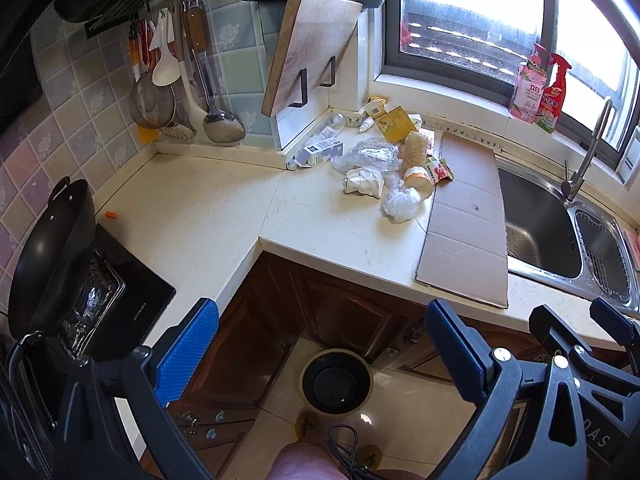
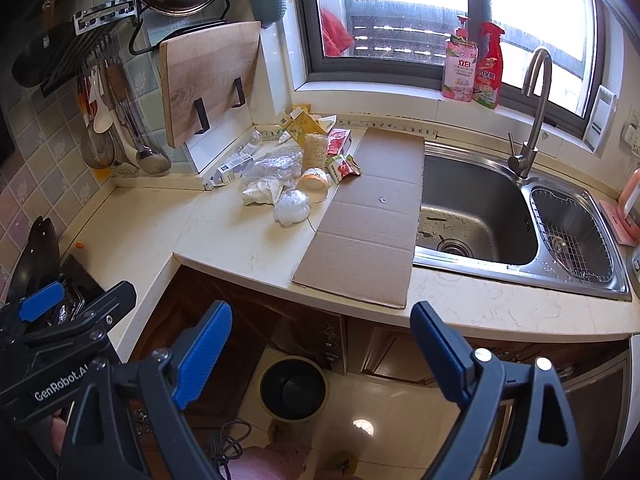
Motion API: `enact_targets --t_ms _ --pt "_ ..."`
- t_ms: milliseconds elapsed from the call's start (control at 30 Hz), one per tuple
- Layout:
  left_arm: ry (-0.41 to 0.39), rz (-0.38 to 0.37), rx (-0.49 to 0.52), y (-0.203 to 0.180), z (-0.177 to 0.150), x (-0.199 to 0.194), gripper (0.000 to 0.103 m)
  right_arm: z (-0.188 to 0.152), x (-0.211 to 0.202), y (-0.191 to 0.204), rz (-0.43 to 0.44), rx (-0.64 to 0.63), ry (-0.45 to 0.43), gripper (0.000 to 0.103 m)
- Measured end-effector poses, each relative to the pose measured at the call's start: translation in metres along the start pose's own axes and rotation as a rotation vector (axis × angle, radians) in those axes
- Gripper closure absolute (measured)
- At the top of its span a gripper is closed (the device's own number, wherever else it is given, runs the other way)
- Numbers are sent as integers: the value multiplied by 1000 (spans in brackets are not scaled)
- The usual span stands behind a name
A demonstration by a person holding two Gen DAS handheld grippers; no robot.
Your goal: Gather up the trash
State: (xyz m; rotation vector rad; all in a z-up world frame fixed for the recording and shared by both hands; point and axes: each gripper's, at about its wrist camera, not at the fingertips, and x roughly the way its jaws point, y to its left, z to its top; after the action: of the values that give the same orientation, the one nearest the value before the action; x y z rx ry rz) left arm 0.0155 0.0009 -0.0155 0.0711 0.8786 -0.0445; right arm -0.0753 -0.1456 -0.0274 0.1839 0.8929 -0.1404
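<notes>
A pile of trash [image 1: 384, 160] lies in the counter's back corner: crumpled plastic wrap [image 1: 370, 156], white paper wads [image 1: 362, 184], a plastic ball [image 1: 400, 204], a yellow box [image 1: 396, 124], a red-green packet [image 1: 438, 170], a small carton [image 1: 320, 150]. The pile also shows in the right wrist view [image 2: 292, 172]. A black bin [image 1: 336, 384] stands on the floor below the counter, also in the right wrist view [image 2: 293, 388]. My left gripper [image 1: 320, 360] is open and empty, held over the floor above the bin. My right gripper [image 2: 322, 360] is open and empty beside it.
A flat cardboard sheet [image 1: 466, 224] lies on the counter between the trash and the steel sink [image 2: 480, 208]. A black wok [image 1: 52, 256] sits on the stove at left. A cutting board [image 1: 308, 52] and utensils hang on the wall. Two spray bottles [image 2: 474, 68] stand on the windowsill.
</notes>
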Motion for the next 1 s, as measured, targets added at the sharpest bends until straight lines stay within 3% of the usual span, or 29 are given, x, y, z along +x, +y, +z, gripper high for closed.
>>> enact_targets --t_ms 1000 --pt "-2 10 -4 -2 -3 -3 1 -4 -1 -3 16 2 -5 14"
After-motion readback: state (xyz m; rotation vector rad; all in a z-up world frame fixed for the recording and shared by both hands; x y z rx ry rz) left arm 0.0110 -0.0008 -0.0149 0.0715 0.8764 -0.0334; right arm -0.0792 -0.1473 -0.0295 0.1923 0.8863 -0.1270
